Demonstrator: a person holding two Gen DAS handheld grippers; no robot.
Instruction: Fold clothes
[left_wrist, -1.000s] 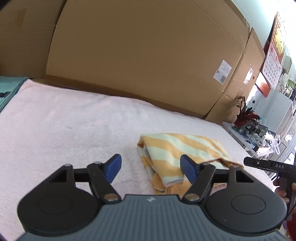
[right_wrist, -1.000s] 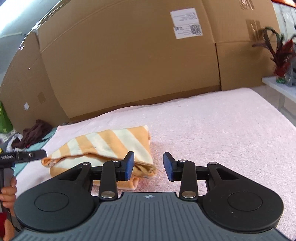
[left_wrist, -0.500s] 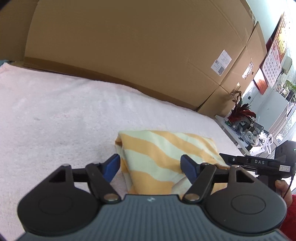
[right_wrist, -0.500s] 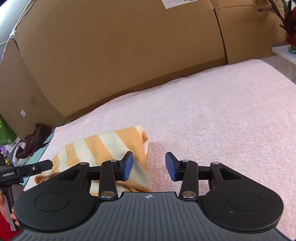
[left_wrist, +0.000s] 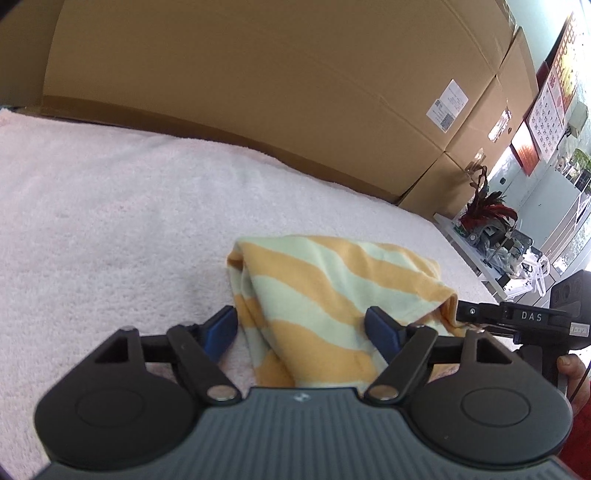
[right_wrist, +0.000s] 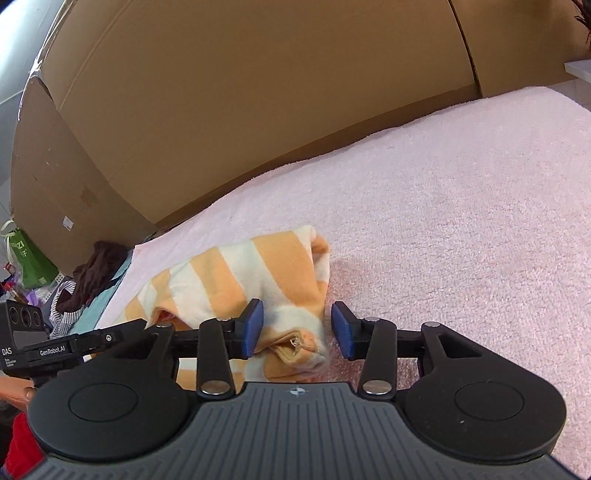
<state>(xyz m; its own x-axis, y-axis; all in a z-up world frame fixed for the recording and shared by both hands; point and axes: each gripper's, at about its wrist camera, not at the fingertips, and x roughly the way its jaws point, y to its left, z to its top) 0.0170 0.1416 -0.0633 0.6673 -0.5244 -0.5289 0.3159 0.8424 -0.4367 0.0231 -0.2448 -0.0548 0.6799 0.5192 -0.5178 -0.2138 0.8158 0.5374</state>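
A bunched garment with orange and pale stripes (left_wrist: 325, 291) (right_wrist: 240, 280) lies on the pink towel-covered surface (left_wrist: 110, 221) (right_wrist: 461, 206). My left gripper (left_wrist: 301, 328) hangs low over its near left end, jaws opening, with the cloth between the blue pads but not pinched. My right gripper (right_wrist: 297, 328) is at the garment's near right corner, jaws opening too; the rolled hem lies between its pads without being pressed. Each view shows the other gripper's black finger at the garment's far side.
Large cardboard boxes (left_wrist: 258, 92) (right_wrist: 240, 92) wall off the far edge. A pile of dark and striped clothes (right_wrist: 88, 273) lies off the left end. A white shelf with a red plant (left_wrist: 487, 218) stands to the right. Bare towel stretches left in the left wrist view.
Both grippers came forward and down to the garment, which now lies between each pair of pads. Both pairs of jaws stand a little wider than before.
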